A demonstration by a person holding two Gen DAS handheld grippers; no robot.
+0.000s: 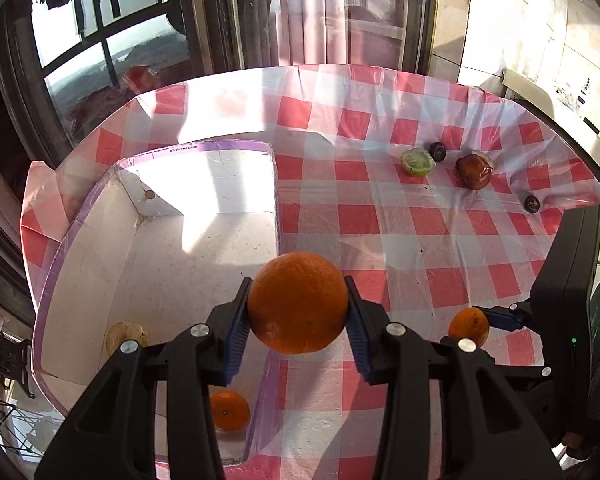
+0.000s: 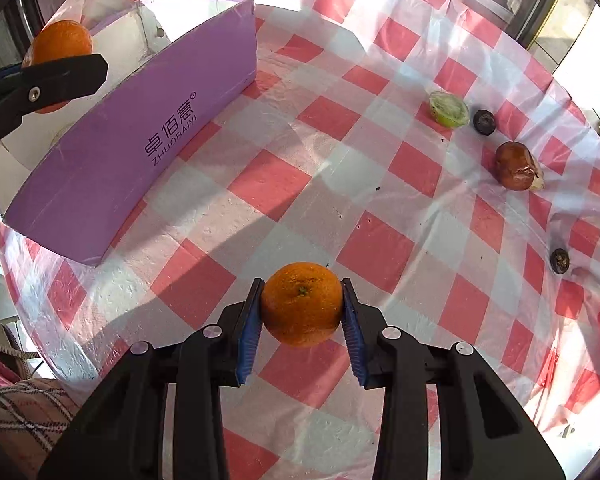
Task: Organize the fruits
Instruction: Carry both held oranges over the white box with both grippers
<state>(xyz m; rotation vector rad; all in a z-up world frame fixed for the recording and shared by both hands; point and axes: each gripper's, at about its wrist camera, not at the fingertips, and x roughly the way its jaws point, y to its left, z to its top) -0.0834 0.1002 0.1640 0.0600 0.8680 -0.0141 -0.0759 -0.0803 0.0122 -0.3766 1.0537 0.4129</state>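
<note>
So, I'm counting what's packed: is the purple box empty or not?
Not empty. The left wrist view shows the box holding a small orange and a pale fruit.

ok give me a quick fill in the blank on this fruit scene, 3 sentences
1. The left gripper holds an orange above the edge of the ____ box.
2. The right gripper has its jaws shut on a second ____.
3. The tablecloth is checked white and ____.

Missing words: purple; orange; red
</note>
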